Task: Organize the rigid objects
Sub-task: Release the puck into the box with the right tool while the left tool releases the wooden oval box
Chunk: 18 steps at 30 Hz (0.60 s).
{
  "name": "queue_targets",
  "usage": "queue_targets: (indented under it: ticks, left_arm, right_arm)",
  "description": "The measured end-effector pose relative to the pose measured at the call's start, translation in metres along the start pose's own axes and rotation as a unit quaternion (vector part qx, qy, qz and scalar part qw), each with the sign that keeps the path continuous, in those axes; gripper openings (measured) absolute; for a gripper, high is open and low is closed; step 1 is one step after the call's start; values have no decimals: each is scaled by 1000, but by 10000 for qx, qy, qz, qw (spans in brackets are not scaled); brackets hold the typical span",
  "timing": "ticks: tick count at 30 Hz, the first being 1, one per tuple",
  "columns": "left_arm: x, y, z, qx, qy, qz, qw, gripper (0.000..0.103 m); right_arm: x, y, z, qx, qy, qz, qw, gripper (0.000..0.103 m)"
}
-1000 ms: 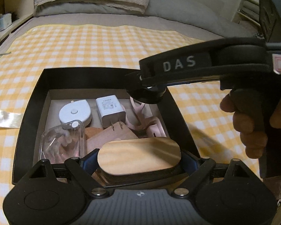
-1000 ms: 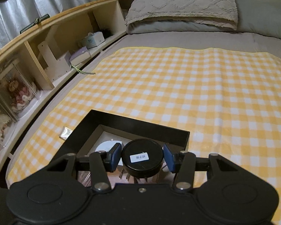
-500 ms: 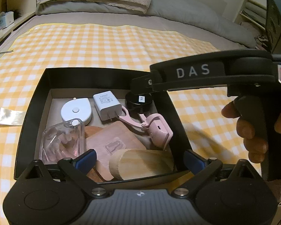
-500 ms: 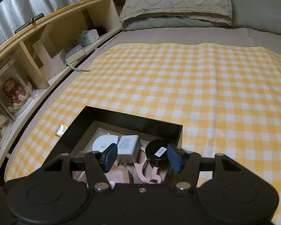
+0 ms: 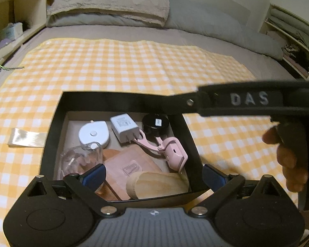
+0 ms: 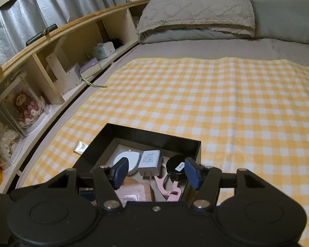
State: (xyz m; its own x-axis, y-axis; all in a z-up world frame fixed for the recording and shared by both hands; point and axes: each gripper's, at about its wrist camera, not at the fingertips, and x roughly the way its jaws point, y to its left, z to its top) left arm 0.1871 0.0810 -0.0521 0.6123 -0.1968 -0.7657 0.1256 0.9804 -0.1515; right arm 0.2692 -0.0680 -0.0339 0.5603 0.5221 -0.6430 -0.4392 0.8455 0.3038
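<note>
A black box (image 5: 121,100) (image 6: 150,135) sits on the yellow checked cloth. Inside lie a wooden oval block (image 5: 157,186) at the near edge, a black round tin (image 5: 155,124) (image 6: 175,167) at the far right corner, a white charger (image 5: 124,128) (image 6: 150,161), a white round tape (image 5: 93,134) (image 6: 126,160), a pink curler (image 5: 171,150) (image 6: 169,185), a clear case (image 5: 80,160) and a brown card (image 5: 129,164). My left gripper (image 5: 153,175) is open and empty above the wooden block. My right gripper (image 6: 154,174) is open and empty above the box; it crosses the left wrist view (image 5: 247,100).
A shiny foil strip (image 5: 25,138) (image 6: 80,147) lies left of the box. A wooden shelf (image 6: 57,47) with boxes and a doll case runs along the left. Pillows (image 5: 111,2) lie at the head of the bed.
My left gripper let go of the wooden block into the box and drew back. My right gripper let go of the black tin in the far right corner and rose away.
</note>
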Motion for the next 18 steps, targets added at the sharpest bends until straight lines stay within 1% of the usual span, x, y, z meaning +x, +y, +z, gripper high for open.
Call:
queue_targets:
  ticks: [7, 11, 16, 18]
  left_arm:
    - [-27, 2, 3, -36, -277, 148, 9995, 99]
    - [-45, 3, 3, -83, -451, 134, 9989, 99]
    - [-66, 3, 1, -110, -673, 283, 9973, 99]
    - [-76, 4, -1, -152, -762, 338, 9964, 99]
  right_arm:
    - [-28, 1, -6, 7, -207, -45, 9998, 63]
    - [-46, -1, -12, -18, -373, -123, 9992, 67]
    - [-70, -4, -20, 21, -536, -174, 9984, 70]
    - [-79, -4, -23, -15, -616, -233, 9978, 72]
